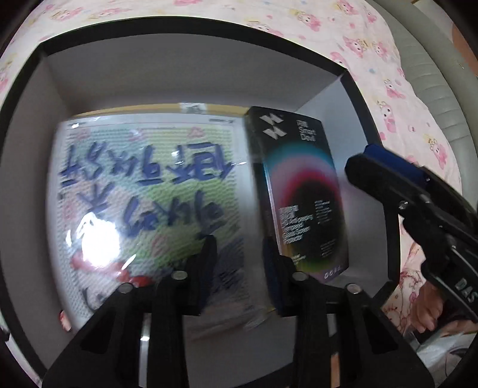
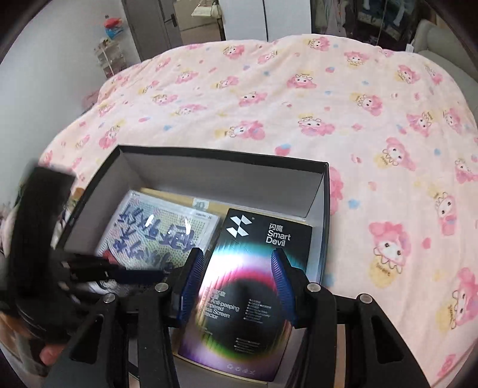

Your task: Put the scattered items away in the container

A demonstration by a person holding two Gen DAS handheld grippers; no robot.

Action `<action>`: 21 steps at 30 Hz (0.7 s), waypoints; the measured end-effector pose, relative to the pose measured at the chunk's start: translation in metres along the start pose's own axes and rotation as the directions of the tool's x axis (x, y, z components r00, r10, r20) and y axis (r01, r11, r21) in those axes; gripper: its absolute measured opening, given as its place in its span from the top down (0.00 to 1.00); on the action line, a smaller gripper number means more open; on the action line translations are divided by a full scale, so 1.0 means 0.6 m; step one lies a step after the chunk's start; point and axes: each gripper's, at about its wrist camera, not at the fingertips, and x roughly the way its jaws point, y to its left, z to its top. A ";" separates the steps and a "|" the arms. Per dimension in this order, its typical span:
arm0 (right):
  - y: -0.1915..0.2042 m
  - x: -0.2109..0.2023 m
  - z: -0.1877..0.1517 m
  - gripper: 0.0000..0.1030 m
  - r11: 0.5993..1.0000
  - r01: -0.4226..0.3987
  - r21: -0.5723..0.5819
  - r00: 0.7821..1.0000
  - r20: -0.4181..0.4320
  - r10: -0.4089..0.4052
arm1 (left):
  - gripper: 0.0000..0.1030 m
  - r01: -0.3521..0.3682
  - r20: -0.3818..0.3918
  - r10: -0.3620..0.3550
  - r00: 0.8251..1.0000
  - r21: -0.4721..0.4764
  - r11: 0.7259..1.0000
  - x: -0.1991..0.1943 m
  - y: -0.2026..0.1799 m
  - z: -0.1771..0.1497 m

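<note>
A black container [image 1: 179,28] with white inner walls sits on the bed, its rim [image 2: 224,156] also showing in the right wrist view. Inside lie a plastic-wrapped bead-board kit [image 1: 143,191] with blue writing [image 2: 158,235] and a black Smart Devil screen-protector box [image 1: 301,191], resting tilted along the right wall [image 2: 248,286]. My left gripper [image 1: 239,241] hovers over the kit, jaws a little apart with nothing between them. My right gripper [image 2: 237,268] hangs open above the black box, which is wider than the gap; its pads do not press it.
The pink cartoon-print bedcover [image 2: 328,119] surrounds the container on all sides. A grey cushion [image 1: 442,89] lies past the bed's right edge. Closet doors and a small shelf [image 2: 110,50] stand by the far wall. A hand [image 1: 427,310] holds the right gripper.
</note>
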 end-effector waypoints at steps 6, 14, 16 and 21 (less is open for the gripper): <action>0.024 0.057 -0.010 0.58 0.984 -0.178 -0.001 0.977 -0.118 0.177 | 0.71 -0.074 0.087 0.081 0.993 -0.078 0.994 -0.048 0.045 0.030; 0.037 0.087 -0.033 0.58 0.991 -0.132 -0.030 0.978 -0.165 0.125 | 0.59 -0.227 0.072 0.250 0.965 -0.242 0.943 -0.048 0.080 0.049; 0.032 0.080 -0.029 0.58 0.990 -0.137 -0.022 0.979 -0.156 0.132 | 0.60 -0.235 0.066 0.259 0.964 -0.256 0.938 -0.041 0.085 0.035; 0.035 0.071 -0.024 0.58 0.990 -0.133 -0.039 0.982 -0.137 0.127 | 0.60 -0.215 0.044 0.240 0.970 -0.311 0.926 -0.036 0.098 0.020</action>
